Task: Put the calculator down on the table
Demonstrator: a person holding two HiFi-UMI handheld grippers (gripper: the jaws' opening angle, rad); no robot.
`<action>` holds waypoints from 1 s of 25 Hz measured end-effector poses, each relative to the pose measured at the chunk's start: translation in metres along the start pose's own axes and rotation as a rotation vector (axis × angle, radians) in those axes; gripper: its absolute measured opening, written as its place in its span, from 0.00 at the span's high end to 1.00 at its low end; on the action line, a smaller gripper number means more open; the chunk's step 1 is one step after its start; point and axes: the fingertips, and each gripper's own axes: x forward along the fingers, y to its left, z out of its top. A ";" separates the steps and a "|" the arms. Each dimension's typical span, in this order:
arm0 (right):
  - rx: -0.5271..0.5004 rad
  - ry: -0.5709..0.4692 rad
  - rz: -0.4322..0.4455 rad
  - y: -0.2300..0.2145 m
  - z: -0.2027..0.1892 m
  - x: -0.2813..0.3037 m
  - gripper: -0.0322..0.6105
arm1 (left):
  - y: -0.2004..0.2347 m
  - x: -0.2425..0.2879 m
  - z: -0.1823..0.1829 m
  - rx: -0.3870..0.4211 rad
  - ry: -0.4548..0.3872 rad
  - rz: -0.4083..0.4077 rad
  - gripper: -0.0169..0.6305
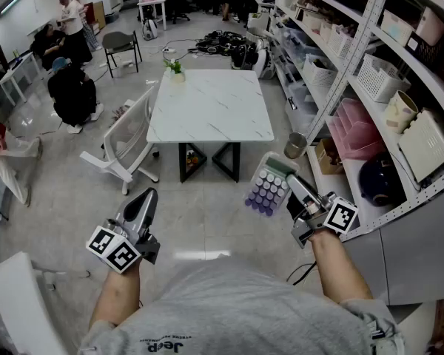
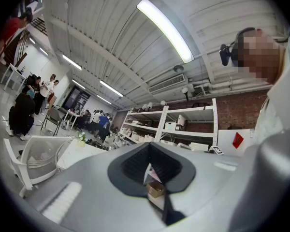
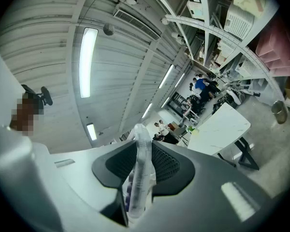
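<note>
My right gripper [image 1: 294, 187] is shut on a calculator [image 1: 266, 189] with purple keys and a pale case, held in the air above the floor, short of the table. In the right gripper view the calculator [image 3: 138, 173] stands edge-on between the dark pads. The white marble-topped table [image 1: 210, 103] stands ahead, with a small potted plant [image 1: 177, 69] at its far left corner. My left gripper [image 1: 140, 207] hangs at the lower left with its jaws together and nothing in them; in the left gripper view only a thin slit shows between its pads [image 2: 135, 166].
A white chair [image 1: 129, 143] stands at the table's left side. Metal shelving [image 1: 370, 72] with baskets and boxes runs along the right, with a metal cup [image 1: 295, 146] on the floor beside it. Several people [image 1: 70, 65] are at the far left and back of the room.
</note>
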 end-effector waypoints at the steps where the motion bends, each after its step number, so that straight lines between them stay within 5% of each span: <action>1: 0.001 0.000 0.001 -0.001 0.001 -0.001 0.80 | -0.002 0.002 -0.001 0.002 0.000 -0.001 0.88; 25: 0.004 0.063 0.065 -0.048 0.065 -0.025 0.80 | -0.069 0.071 -0.027 0.031 -0.017 0.077 0.88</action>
